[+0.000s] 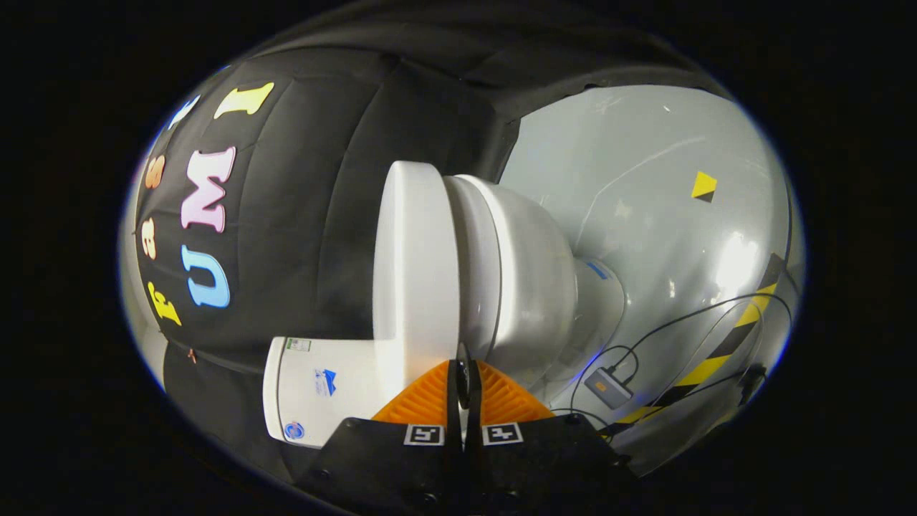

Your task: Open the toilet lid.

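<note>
Both gripper [464, 367] fingers pressed together, tips near toilet lid [415, 258].

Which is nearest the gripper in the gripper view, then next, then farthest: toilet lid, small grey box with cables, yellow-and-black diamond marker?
1. Toilet lid: its edge sits just ahead of the fingertips of the gripper, whose fingers are closed together.
2. Small grey box: on the floor beside the toilet's base, off to one side of the fingers.
3. Yellow-and-black diamond marker: on the floor well beyond the toilet.
</note>
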